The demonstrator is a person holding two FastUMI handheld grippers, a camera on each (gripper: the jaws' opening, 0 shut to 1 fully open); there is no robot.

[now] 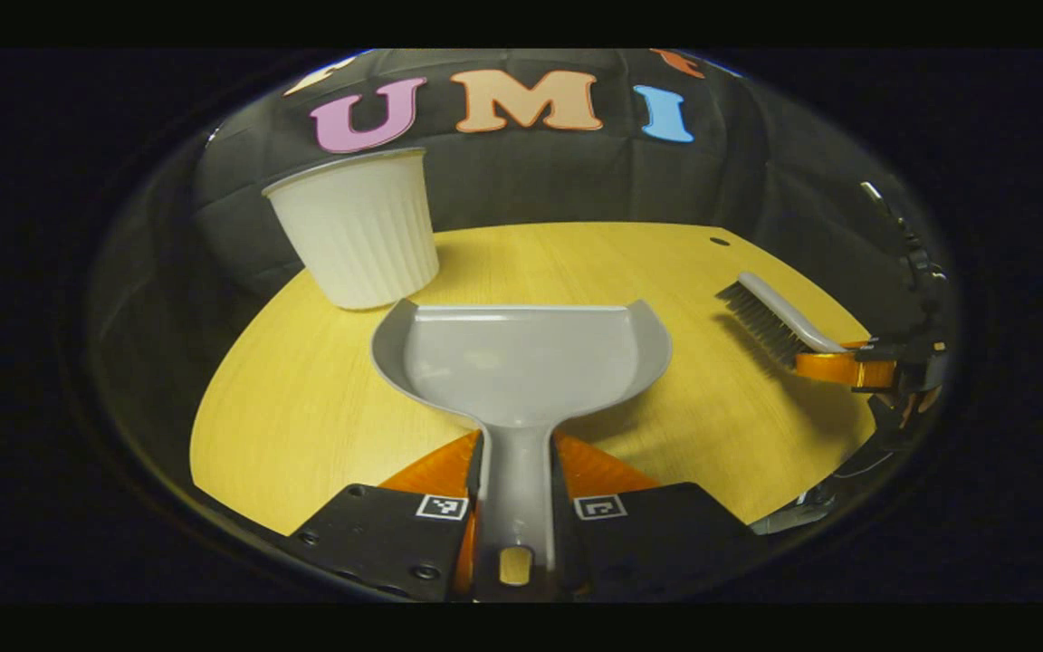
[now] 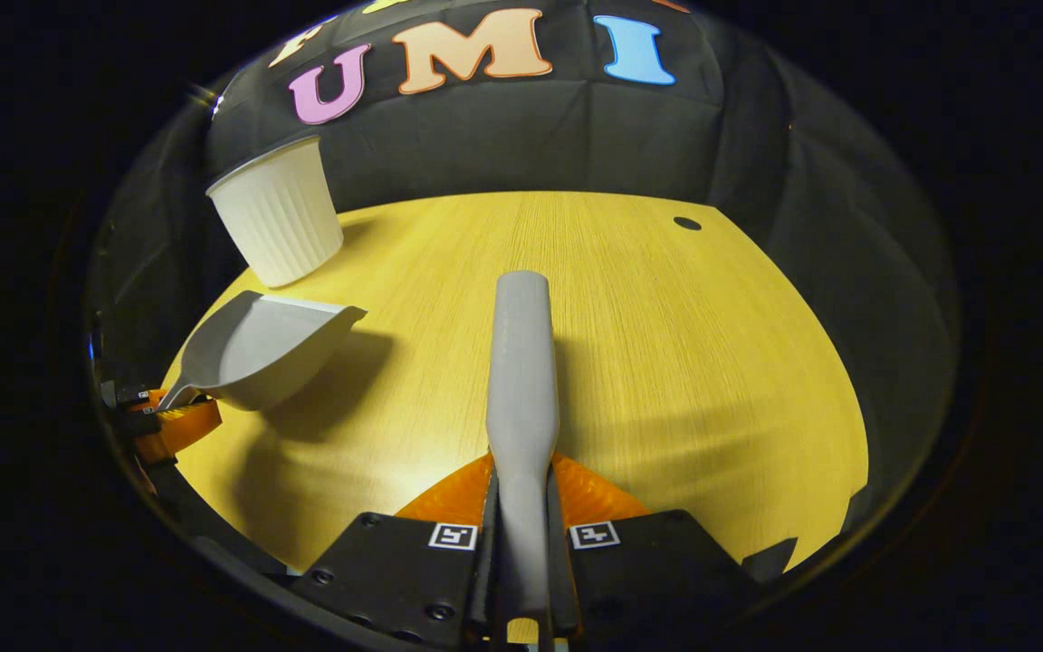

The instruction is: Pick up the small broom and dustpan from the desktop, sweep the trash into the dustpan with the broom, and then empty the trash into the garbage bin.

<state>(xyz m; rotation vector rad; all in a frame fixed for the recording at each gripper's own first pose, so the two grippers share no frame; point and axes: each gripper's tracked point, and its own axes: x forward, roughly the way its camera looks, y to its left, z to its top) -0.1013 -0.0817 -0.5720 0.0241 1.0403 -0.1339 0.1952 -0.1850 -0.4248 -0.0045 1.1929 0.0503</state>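
A round-edged desktop of pale yellow wood grain is seen, backed by black cloth. A white ribbed garbage bin is stood on it near the far left edge, tilted in the fisheye. A small dark hole is noted in the surface toward the far right.

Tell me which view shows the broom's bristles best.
The left gripper view: there the broom lies side-on at the right, bristles visible under its grey back, held by the right gripper. The right gripper view shows the broom from behind, only its grey back and handle.
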